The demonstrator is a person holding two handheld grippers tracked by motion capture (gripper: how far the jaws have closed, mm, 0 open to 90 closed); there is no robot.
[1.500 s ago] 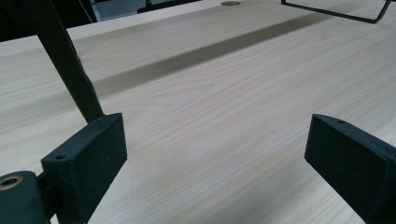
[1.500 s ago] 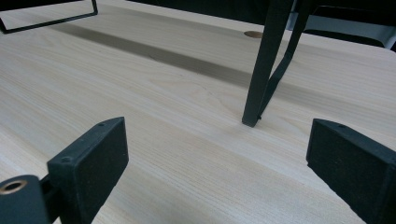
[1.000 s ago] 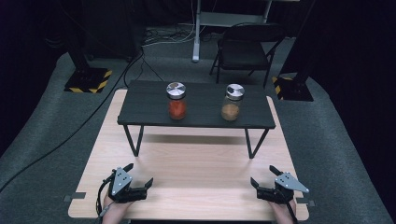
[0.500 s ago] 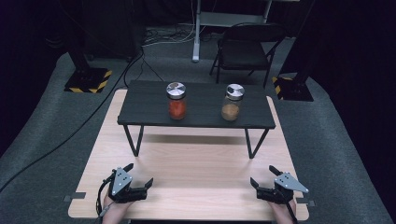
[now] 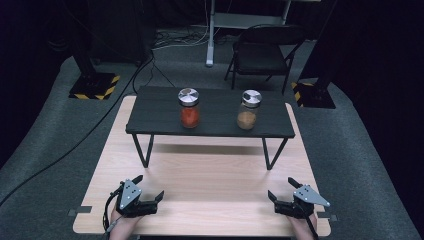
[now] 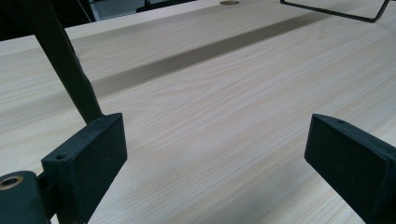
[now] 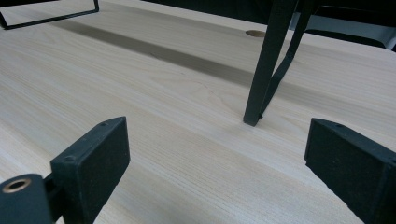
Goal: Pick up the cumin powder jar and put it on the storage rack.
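Two glass jars with silver lids stand on a small black raised shelf in the high view: a jar of red powder on the left and a jar of brown powder on the right. My left gripper rests near the front left of the light wooden table, open, with nothing between its jaws. Near the front right my right gripper also rests open and empty. In the left gripper view the gripper faces bare wood; the right gripper faces a shelf leg.
The shelf stands on thin black legs over the table's far half. A black folding chair, stands with striped bases and cables lie on the grey carpet beyond the table.
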